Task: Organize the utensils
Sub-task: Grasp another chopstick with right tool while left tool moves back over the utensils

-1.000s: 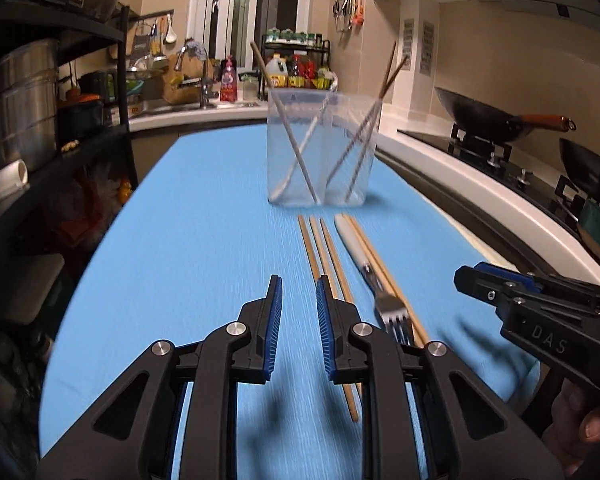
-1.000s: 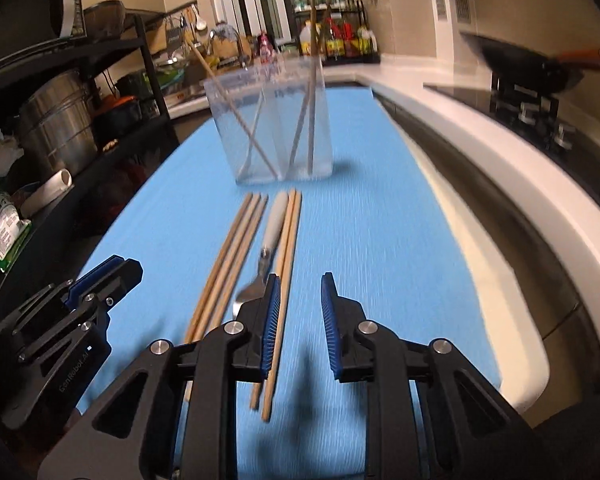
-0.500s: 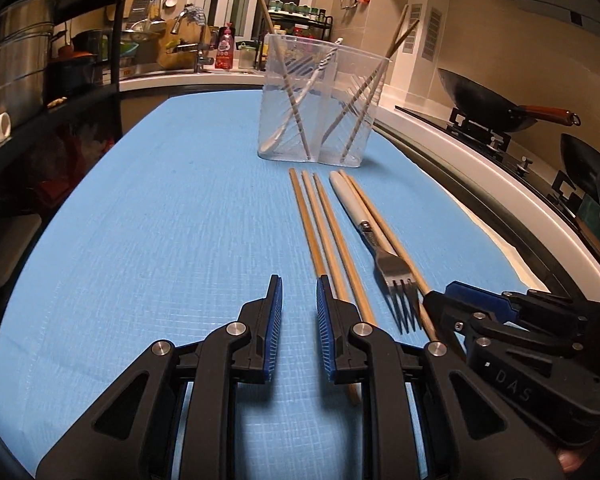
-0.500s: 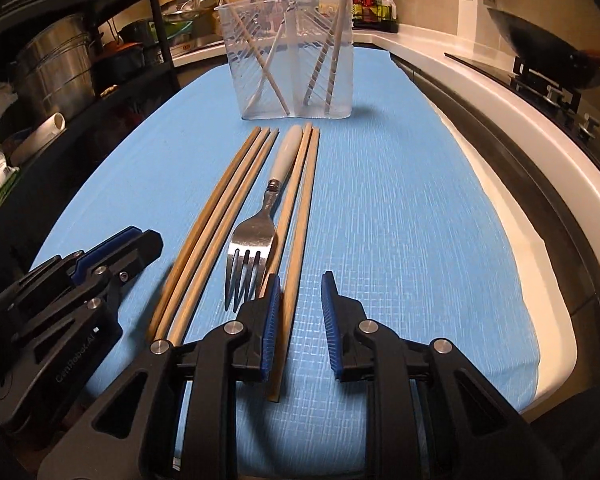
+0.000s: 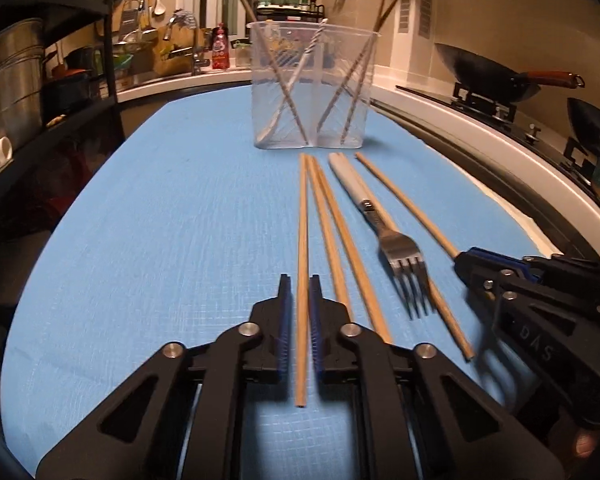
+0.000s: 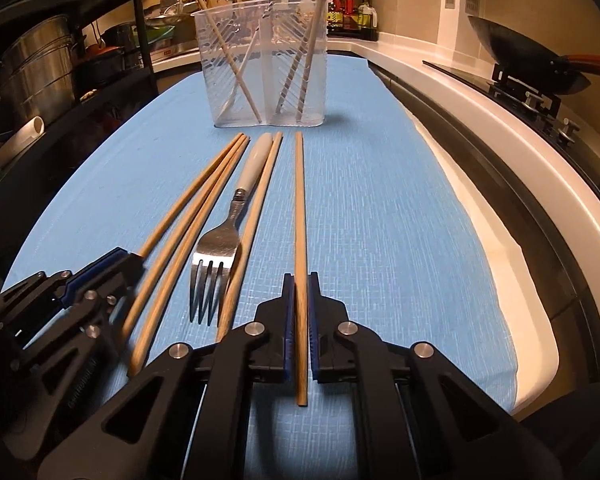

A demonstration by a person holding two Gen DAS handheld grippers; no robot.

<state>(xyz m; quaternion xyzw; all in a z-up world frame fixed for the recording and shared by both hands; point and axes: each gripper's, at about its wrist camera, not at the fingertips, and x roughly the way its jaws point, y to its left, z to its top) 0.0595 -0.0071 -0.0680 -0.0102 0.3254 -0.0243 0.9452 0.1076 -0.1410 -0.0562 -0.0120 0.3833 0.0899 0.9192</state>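
Several wooden chopsticks and a fork (image 5: 396,240) with a white handle lie on the blue mat (image 5: 180,208) in front of a clear two-compartment holder (image 5: 311,86) that has utensils standing in it. My left gripper (image 5: 299,280) straddles the leftmost chopstick (image 5: 302,216), jaws nearly shut around it. My right gripper (image 6: 300,278) straddles the rightmost chopstick (image 6: 299,200), jaws close around it. The fork (image 6: 224,232) and the holder (image 6: 262,64) also show in the right wrist view. Each gripper shows in the other's view: the right (image 5: 500,280), the left (image 6: 100,276).
A white counter edge (image 6: 500,128) and a stove with a wok (image 5: 496,80) run along the right. A dark shelf rack with metal pots (image 6: 36,68) stands on the left. A sink area with bottles lies behind the holder.
Both grippers moved forward and down onto the mat. The left now has the leftmost chopstick between its jaws, the right the rightmost one, which has shifted right, away from the fork.
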